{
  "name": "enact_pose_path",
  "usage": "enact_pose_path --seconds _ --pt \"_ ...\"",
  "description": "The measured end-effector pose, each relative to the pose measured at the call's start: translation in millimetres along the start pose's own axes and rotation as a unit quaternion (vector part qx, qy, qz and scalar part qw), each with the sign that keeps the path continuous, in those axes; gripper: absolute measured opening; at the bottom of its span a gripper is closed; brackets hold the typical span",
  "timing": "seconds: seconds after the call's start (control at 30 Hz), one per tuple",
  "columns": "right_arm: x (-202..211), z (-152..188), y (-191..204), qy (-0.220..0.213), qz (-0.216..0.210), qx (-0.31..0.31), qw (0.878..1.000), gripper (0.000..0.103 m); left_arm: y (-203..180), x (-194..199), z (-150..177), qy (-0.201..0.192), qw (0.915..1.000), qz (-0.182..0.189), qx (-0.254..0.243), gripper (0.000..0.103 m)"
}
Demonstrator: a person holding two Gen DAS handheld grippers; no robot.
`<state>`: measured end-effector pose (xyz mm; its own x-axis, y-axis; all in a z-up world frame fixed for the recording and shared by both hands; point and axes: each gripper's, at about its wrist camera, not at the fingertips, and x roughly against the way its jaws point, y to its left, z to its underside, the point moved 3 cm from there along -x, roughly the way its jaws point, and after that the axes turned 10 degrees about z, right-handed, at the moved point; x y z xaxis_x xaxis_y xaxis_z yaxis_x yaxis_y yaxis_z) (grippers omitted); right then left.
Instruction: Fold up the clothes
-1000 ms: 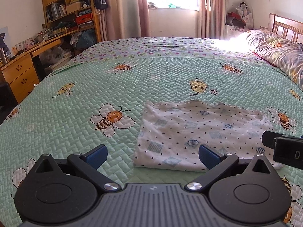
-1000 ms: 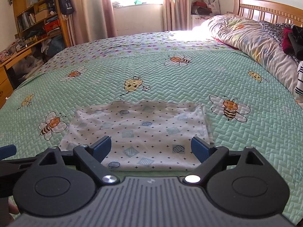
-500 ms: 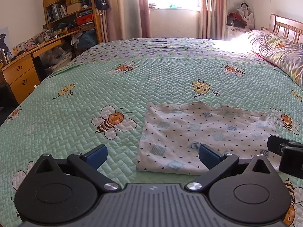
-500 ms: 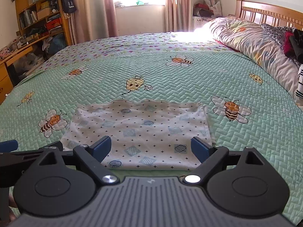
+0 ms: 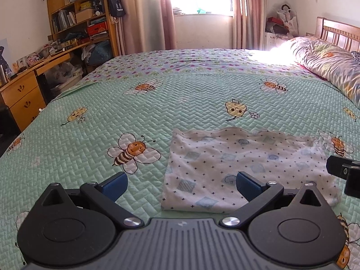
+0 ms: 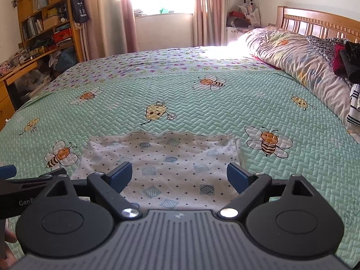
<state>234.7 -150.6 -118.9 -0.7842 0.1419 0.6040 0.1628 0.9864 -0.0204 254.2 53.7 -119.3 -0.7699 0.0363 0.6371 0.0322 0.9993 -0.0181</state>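
Sunlit bedroom: we face a bed (image 5: 202,99) under a green bee-print quilt. Our left claw (image 5: 181,183) hovers wide open beside the folded dotted garment (image 6: 162,159) lying flat near the quilt's front edge; our right claw (image 6: 179,176) gapes empty above it.

A wide bed (image 6: 202,94) covered by a mint-green quilted spread printed with bees carries a folded white patterned garment (image 6: 166,164) lying flat near its front edge, a rumpled floral duvet (image 6: 292,51) along the headboard side, and a pile of dark clothes (image 6: 344,56) beside it.
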Motion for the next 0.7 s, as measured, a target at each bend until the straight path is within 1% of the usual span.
enact_pose_path --seconds 0.1,0.17,0.23,0.27,0.3,0.33,0.37,0.43,0.47,0.5,0.57,0.6,0.63,0.7 --pt "-8 15 -13 0.014 -0.007 -0.007 1.0 0.091 14 -11 19 0.02 0.9997 0.0 0.012 0.102" --pt "-16 26 -27 0.026 -0.024 -0.027 0.999 0.091 32 -18 29 0.032 0.9987 0.01 0.039 0.102" --pt "-24 38 -46 0.045 -0.057 -0.064 0.995 0.091 59 -26 32 0.042 0.9954 0.035 0.079 0.102" --pt "-30 44 -58 0.056 -0.078 -0.089 0.991 0.091 74 -31 32 0.048 0.9921 0.053 0.103 0.102" --pt "-36 50 -70 0.068 -0.103 -0.117 0.985 0.091 89 -37 31 0.054 0.9866 0.083 0.129 0.102" --pt "-44 55 -82 0.082 -0.13 -0.144 0.978 0.091 102 -45 30 0.064 0.9787 0.119 0.155 0.102" --pt "-53 59 -93 0.096 -0.156 -0.166 0.969 0.091 115 -55 29 0.079 0.9682 0.155 0.18 0.102" --pt "-72 65 -113 0.126 -0.205 -0.202 0.949 0.091 139 -79 29 0.117 0.9416 0.217 0.229 0.102" --pt "-81 67 -123 0.141 -0.228 -0.219 0.938 0.091 148 -91 30 0.133 0.9301 0.236 0.248 0.102" --pt "-92 69 -133 0.155 -0.249 -0.237 0.926 0.091 154 -103 30 0.149 0.9206 0.25 0.26 0.102" --pt "-111 70 -152 0.176 -0.276 -0.277 0.904 0.091 164 -125 31 0.177 0.9014 0.277 0.282 0.102" --pt "-120 70 -161 0.183 -0.284 -0.295 0.894 0.091 166 -134 29 0.186 0.8947 0.287 0.287 0.102" --pt "-129 69 -170 0.19 -0.288 -0.308 0.887 0.091 167 -143 28 0.196 0.8877 0.298 0.292 0.102" --pt "-146 66 -181 0.206 -0.294 -0.323 0.876 0.091 169 -160 20 0.211 0.8755 0.317 0.297 0.102"
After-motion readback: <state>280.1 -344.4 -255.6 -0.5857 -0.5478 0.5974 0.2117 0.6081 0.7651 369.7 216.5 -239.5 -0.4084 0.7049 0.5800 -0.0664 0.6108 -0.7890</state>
